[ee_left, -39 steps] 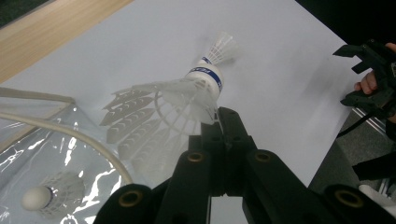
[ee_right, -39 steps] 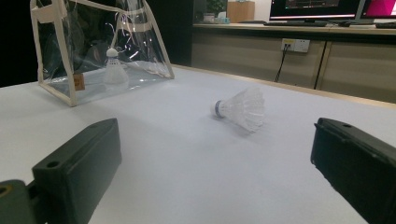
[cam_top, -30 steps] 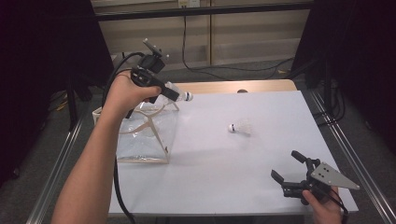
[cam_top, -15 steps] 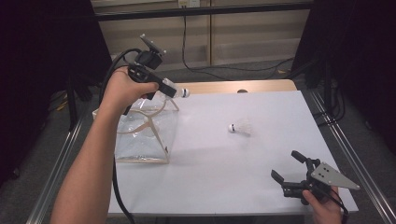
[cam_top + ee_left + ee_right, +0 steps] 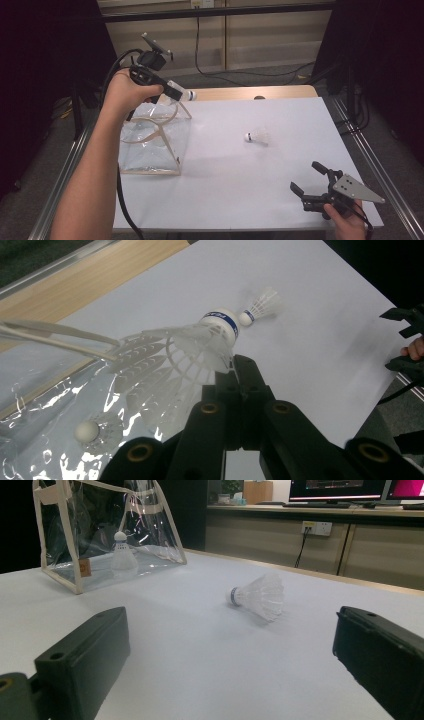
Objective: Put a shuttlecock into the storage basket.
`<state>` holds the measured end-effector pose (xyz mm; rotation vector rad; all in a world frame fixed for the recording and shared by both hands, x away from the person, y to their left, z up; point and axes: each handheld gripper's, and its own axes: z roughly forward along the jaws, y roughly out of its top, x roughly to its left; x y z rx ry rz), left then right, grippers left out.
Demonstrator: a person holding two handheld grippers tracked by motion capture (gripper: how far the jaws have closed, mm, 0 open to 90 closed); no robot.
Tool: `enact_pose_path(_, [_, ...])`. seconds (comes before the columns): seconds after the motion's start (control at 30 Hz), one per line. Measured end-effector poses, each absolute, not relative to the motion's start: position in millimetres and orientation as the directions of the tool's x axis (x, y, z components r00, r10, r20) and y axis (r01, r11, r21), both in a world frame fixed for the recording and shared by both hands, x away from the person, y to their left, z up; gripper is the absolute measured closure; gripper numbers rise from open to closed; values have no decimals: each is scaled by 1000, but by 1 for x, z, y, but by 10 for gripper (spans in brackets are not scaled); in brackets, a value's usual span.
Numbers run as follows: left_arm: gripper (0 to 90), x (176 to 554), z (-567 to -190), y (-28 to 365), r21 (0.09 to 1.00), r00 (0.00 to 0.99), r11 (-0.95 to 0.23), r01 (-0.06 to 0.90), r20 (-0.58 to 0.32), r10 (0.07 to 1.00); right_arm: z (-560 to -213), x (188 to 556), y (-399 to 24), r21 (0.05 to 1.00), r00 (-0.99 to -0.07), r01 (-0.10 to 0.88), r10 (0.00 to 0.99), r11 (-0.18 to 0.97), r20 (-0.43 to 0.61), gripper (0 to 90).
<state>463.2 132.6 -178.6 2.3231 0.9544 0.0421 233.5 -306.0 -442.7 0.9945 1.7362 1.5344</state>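
White table (image 5: 280, 200) with dark room all around; near edge, right gripper (image 5: 314, 186) sits low, jaws wide apart, empty; loose shuttlecock (image 5: 256, 135) lies mid-table beyond it; farther, raised left gripper (image 5: 181, 94) is clamped on a shuttlecock (image 5: 200, 340) above the clear bag (image 5: 150, 145); left gripper view reveals another one (image 5: 92, 431) inside the bag.

The white feathered shuttlecock (image 5: 200, 342) between the black jaws of the left gripper (image 5: 232, 371) has a white cork with a blue band. The second white shuttlecock (image 5: 256, 136) on the white table sheet (image 5: 280, 200) bears a dark blue band too. The clear plastic bag (image 5: 152, 145) has cream trim and handles, and a small brown tag
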Motion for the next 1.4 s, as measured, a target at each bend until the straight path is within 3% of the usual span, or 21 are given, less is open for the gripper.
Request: enact_pose_path(1.4, [900,466,-169,167,556,686,-505,660,-172,707,-443,233,-306,989,-529,138,848,46,35,14])
